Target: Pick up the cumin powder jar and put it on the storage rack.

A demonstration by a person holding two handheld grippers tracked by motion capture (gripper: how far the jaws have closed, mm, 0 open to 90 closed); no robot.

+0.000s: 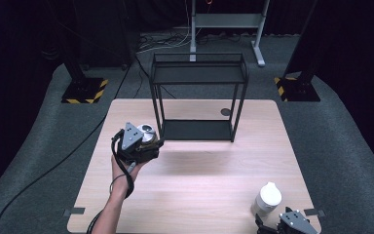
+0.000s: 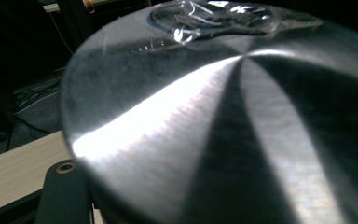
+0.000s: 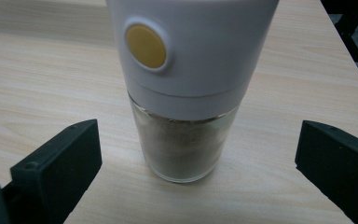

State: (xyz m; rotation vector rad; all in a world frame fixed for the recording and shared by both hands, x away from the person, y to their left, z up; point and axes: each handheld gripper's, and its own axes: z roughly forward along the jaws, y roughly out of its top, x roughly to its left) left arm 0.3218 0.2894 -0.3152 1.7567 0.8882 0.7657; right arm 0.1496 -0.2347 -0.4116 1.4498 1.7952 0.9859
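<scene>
My left gripper is held above the table's left side, shut on a round brushed-metal container. In the left gripper view the container's shiny wall sits right against the lens, with clear film at its top and one black finger at its lower left. A spice grinder with a white cap, a yellow button and a glass base stands at the table's front right. My right gripper is open just in front of it. In the right gripper view its jaws flank the grinder without touching it.
A black two-tier metal rack stands at the back centre of the wooden table. A small dark disc lies by the rack's right leg. Cables and stand bases lie on the grey floor beyond.
</scene>
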